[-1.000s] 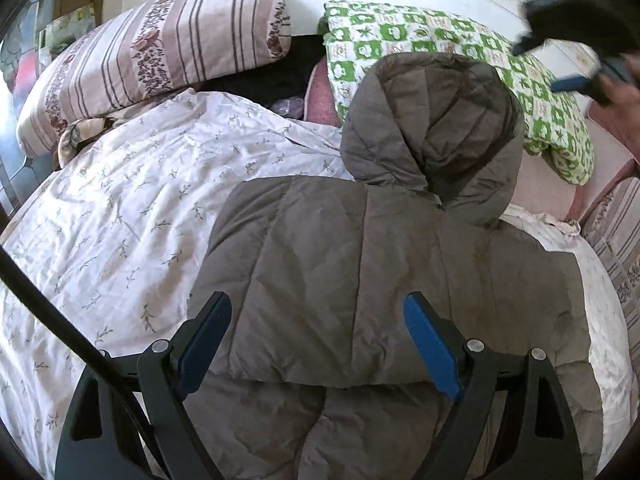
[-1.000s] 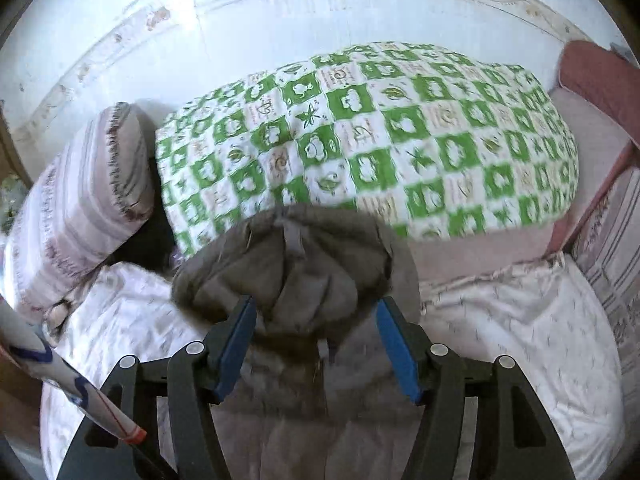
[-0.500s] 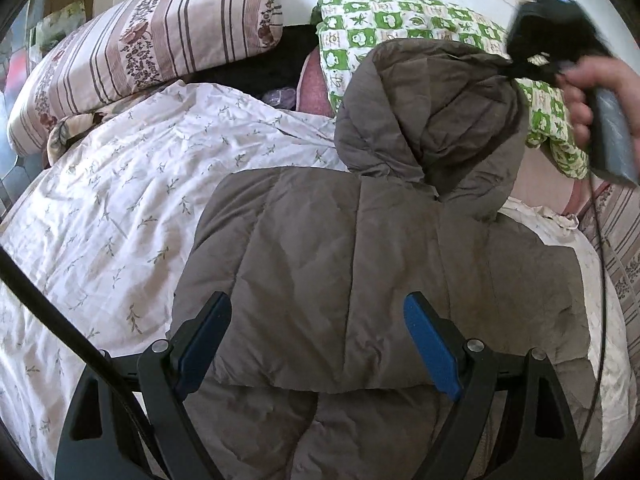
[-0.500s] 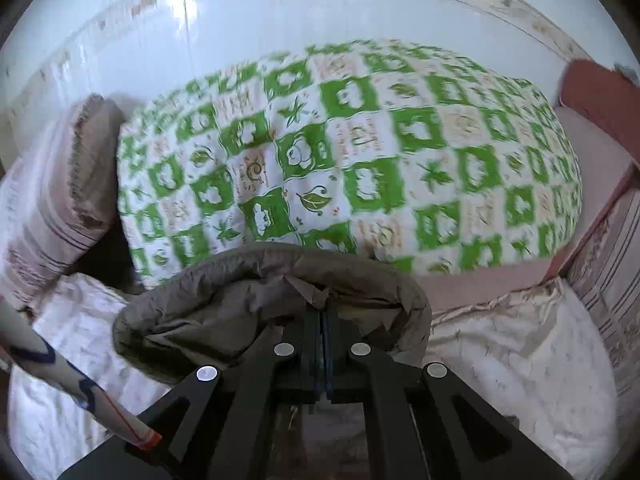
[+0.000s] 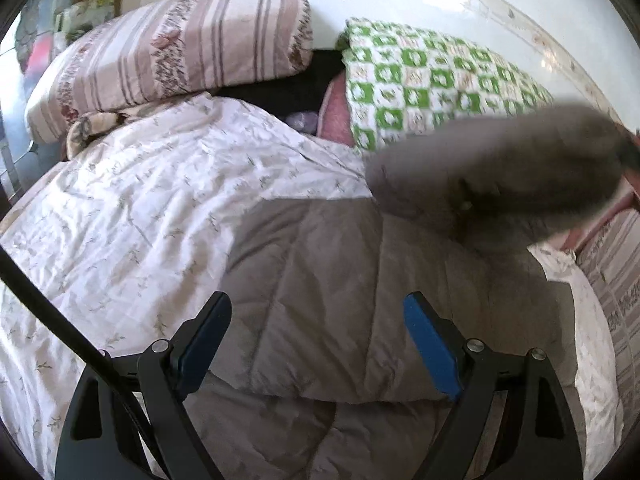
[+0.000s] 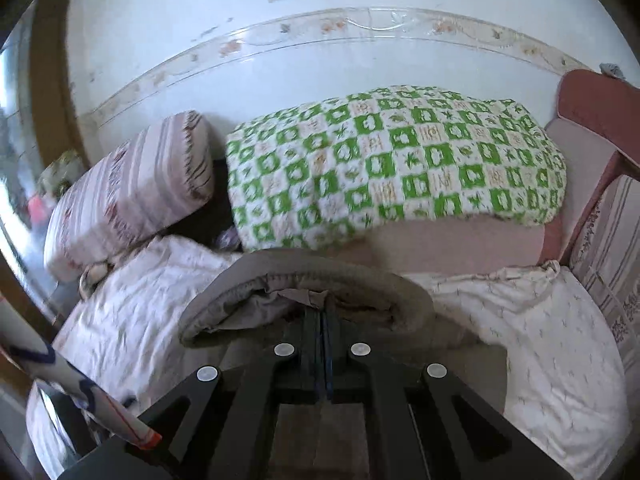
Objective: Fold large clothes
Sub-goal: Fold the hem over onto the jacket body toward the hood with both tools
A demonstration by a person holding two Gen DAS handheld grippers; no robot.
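A grey-brown quilted hooded jacket lies on the bed, back up, its lower part folded over. My left gripper is open and empty, hovering over the jacket's folded lower edge. My right gripper is shut on the jacket's hood and holds it lifted off the bed. In the left wrist view the hood is a blurred grey mass raised over the jacket's upper right.
A white floral duvet covers the bed. A striped pillow and a green checked blanket lie at the head by the wall. A pink bed frame stands at the right. A black cable crosses the left.
My right gripper closed on the hood and has lifted it, pulling it back over the jacket. The left gripper has stayed open over the lower edge.
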